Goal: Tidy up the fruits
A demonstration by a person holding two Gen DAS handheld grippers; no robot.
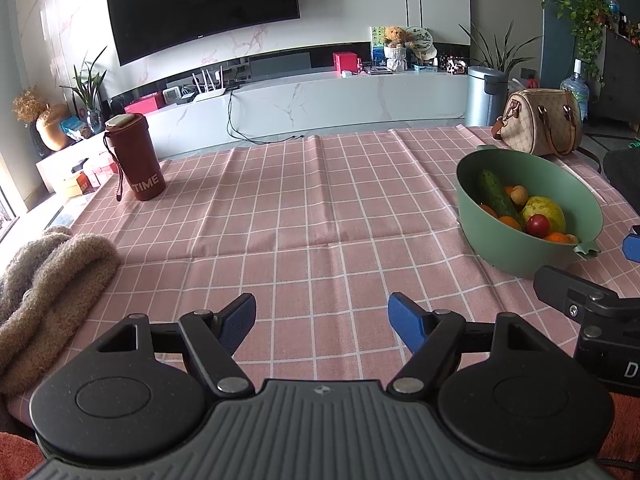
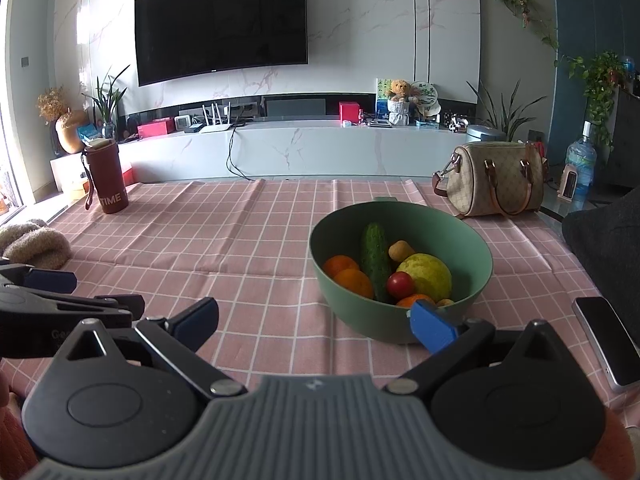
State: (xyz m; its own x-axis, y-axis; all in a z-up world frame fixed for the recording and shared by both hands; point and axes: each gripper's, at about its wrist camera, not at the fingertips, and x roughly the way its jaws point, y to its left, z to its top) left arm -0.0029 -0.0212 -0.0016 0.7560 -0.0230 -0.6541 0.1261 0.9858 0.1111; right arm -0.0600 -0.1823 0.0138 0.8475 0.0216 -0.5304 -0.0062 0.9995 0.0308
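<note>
A green bowl (image 2: 400,328) stands on the pink checked tablecloth (image 2: 240,248). It holds a cucumber (image 2: 375,256), oranges (image 2: 354,282), a red tomato (image 2: 400,285), a yellow-green fruit (image 2: 428,276) and a small tan fruit (image 2: 401,251). The bowl also shows in the left wrist view (image 1: 516,252), at the right. My right gripper (image 2: 316,326) is open and empty, low over the cloth just in front of the bowl. My left gripper (image 1: 322,320) is open and empty over bare cloth, left of the bowl. The right gripper's body shows at the right edge of the left wrist view (image 1: 580,304).
A maroon tumbler (image 1: 136,156) stands at the far left of the table. A brown woolly cloth (image 1: 44,280) lies at the left edge. A patterned handbag (image 2: 492,178) sits behind the bowl. A phone (image 2: 608,340) lies at the right edge.
</note>
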